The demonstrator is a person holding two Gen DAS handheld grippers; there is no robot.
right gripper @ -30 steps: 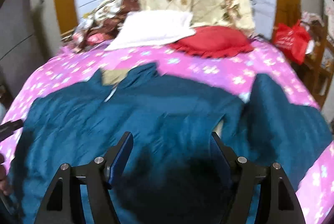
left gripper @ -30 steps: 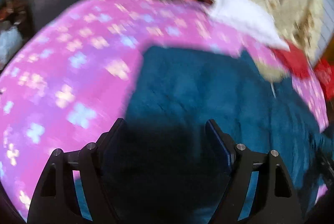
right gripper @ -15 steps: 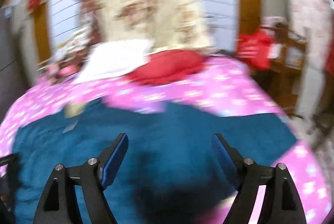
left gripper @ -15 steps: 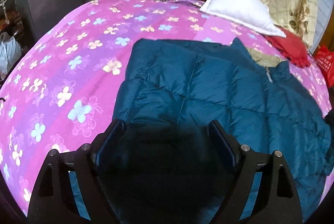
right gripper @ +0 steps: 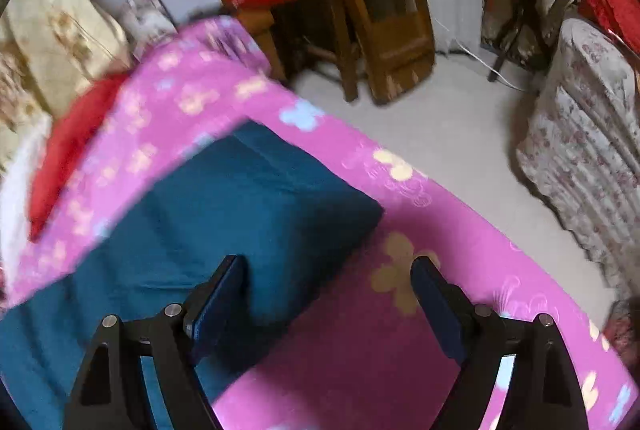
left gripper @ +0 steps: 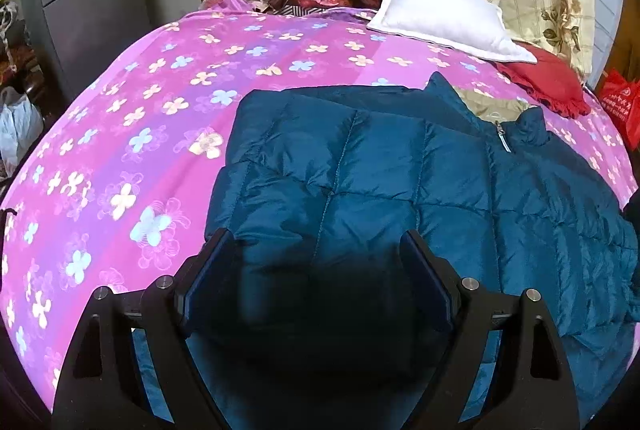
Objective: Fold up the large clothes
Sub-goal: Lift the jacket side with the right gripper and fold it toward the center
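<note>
Teal quilted puffer jacket lies spread front-up on the pink floral bedsheet, left gripper wide and empty over its left side, right gripper wide, empty, above the far sleeve end, probably lining up to fold the sleeves inward.

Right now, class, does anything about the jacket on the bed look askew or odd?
The teal jacket lies unevenly: one sleeve is folded over the body, while the other sticks out flat toward the edge of the bed.
</note>
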